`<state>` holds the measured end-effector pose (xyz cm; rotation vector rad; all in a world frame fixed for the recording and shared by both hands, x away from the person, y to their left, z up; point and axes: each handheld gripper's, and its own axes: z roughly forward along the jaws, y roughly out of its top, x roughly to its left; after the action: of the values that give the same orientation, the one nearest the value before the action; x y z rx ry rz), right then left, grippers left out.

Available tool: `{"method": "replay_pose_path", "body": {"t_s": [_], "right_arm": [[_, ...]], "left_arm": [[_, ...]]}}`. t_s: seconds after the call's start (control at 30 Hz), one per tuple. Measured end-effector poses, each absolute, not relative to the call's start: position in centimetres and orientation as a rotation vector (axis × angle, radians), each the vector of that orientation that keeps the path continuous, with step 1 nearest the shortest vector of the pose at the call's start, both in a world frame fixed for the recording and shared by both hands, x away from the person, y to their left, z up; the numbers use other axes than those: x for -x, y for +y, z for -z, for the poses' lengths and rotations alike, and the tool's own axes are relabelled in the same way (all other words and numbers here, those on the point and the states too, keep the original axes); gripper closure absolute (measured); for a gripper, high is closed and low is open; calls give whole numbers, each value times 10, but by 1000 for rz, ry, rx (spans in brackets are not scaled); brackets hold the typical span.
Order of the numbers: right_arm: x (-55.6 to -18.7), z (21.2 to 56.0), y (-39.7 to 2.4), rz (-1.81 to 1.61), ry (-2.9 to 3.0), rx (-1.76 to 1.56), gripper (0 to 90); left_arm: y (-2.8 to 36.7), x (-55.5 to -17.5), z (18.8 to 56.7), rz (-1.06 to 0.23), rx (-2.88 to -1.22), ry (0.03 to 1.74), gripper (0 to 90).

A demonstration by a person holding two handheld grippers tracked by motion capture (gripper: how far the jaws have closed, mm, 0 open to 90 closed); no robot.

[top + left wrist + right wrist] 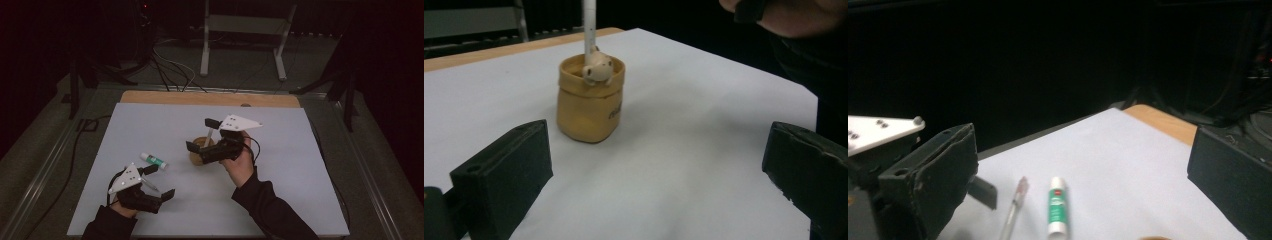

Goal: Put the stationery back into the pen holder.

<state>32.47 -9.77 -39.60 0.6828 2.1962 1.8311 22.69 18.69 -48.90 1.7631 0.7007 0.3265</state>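
Observation:
A yellow pot [199, 152] [591, 102] stands mid-table on the white sheet [280, 150]. A white pen [209, 135] [589, 25] stands upright in it, and a small pale figure [597, 67] hangs on its rim. My right gripper [202, 135] [1088, 170] hovers over the pot, open, one jaw on each side of the pen and clear of it. My left gripper [159, 182] [664, 155] is low at the front left, open and empty, facing the pot. A green-and-white glue stick [153, 160] [1058, 205] and a clear pen [149, 183] [1015, 205] lie on the sheet by it.
The table's wooden far edge [210, 97] shows beyond the sheet. A metal stand [245, 25] and cables [170, 70] are on the floor behind. The sheet's right half [300, 190] is bare. The left gripper's grey plate [878, 132] shows in the right gripper view.

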Motion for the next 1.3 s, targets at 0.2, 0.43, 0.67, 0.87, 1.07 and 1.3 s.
{"method": "replay_pose_path", "body": {"t_s": [0.2, 0.43, 0.67, 0.87, 1.07, 1.3], "right_arm": [[-323, 403, -73, -1848, 2252, -629, 42], [-326, 412, -43, -1828, 2317, -591, 27], [-332, 427, -16, -1784, 2351, -594, 27], [-339, 444, 2, -1762, 2401, -646, 50], [-345, 462, 14, -1675, 2470, -686, 51], [-354, 480, 18, -1584, 2538, -742, 61]], "left_arm": [[197, -220, 492, -368, -1749, 724, 5], [203, -214, 498, -391, -1755, 746, 5], [207, -211, 503, -398, -1756, 775, 5], [213, -207, 502, -418, -1725, 789, 5], [219, -204, 502, -427, -1702, 806, 5], [220, -204, 501, -433, -1687, 817, 6]]}}
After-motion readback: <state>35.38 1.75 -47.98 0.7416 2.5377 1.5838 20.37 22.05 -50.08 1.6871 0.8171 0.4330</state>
